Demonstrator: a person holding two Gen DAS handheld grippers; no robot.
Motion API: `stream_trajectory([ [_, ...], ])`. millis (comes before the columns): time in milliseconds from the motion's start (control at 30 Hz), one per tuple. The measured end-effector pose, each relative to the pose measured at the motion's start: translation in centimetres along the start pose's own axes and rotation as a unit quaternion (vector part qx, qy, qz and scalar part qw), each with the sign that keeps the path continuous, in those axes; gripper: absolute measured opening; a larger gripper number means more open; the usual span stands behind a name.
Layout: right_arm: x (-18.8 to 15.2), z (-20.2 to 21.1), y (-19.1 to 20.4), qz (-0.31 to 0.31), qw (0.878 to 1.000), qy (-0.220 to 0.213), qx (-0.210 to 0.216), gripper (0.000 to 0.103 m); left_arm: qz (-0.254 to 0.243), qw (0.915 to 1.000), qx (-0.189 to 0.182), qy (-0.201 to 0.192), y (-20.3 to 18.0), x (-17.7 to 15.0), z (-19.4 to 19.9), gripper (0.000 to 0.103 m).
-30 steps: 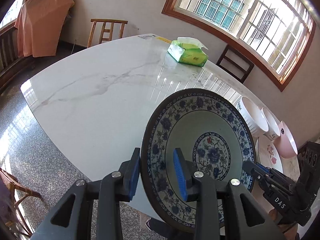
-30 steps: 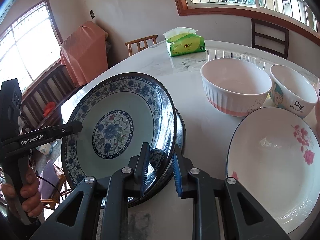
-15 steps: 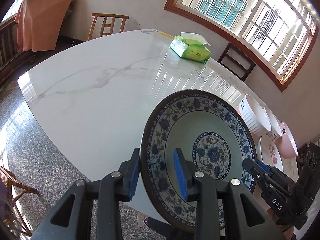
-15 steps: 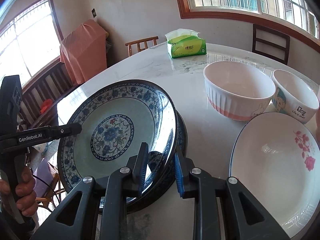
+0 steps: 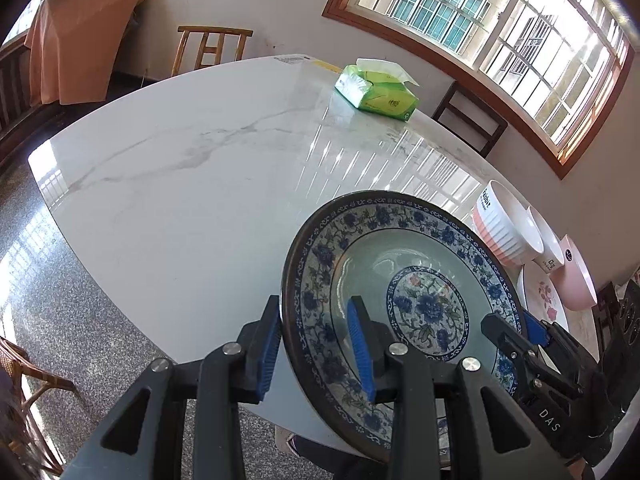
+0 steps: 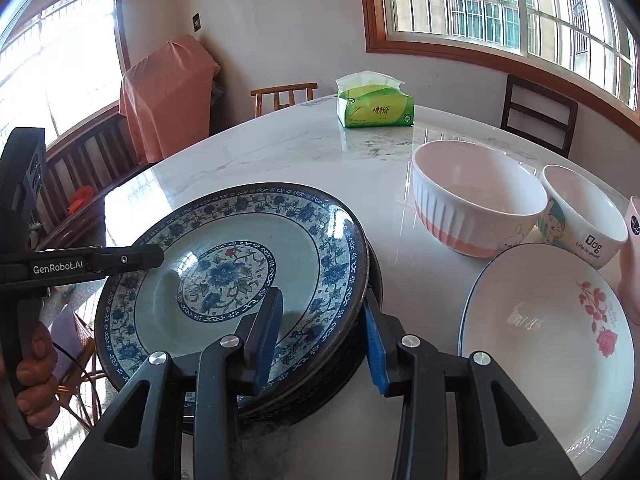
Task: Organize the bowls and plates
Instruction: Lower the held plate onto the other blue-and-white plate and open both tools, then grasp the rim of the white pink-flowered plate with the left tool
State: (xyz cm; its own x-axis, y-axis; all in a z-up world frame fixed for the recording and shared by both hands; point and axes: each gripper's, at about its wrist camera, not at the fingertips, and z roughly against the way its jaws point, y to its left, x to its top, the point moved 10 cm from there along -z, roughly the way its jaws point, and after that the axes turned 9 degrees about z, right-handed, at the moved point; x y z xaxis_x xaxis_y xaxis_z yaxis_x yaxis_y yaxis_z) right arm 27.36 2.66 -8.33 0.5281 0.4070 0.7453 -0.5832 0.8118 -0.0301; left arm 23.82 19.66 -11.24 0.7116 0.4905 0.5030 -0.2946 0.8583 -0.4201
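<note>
A white marble table (image 6: 248, 152) carries everything. On it sit a green tissue pack (image 6: 374, 110), two bowls (image 6: 478, 196), a rose-patterned plate (image 6: 544, 332) and stacked blue plates (image 6: 236, 280).

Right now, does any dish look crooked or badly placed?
Yes: the blue floral plate, straddled by both claws, sits tilted on a second plate below, and the stack overhangs the table edge. No chips or spills visible.
</note>
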Motion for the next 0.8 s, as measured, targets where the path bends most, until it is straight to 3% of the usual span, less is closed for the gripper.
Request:
stream_trajectory([
  [100, 0.2, 0.2, 0.4, 0.010, 1.000, -0.005, -0.005, 0.058, -0.004, 0.9999, -0.007, -0.007, -0.2, -0.2, 0.2, 0.035],
  [233, 0.2, 0.3, -0.7, -0.019, 1.000, -0.007, -0.006, 0.066, -0.026, 0.9992, 0.008, -0.031, -0.7, 0.1, 0.8, 0.036],
  [567, 1.3, 3.4, -1.3, -0.035, 0.994, -0.102, 0.001, 0.080, -0.018, 0.9991, 0.004, -0.038, -1.9, -0.8, 2.0, 0.040],
  [800, 1.3, 5.2, -2.9, -0.076, 0.985, -0.153, -0.006, 0.086, -0.061, 0.9971, 0.007, -0.044, -5.3, -3.3, 3.6, 0.043],
])
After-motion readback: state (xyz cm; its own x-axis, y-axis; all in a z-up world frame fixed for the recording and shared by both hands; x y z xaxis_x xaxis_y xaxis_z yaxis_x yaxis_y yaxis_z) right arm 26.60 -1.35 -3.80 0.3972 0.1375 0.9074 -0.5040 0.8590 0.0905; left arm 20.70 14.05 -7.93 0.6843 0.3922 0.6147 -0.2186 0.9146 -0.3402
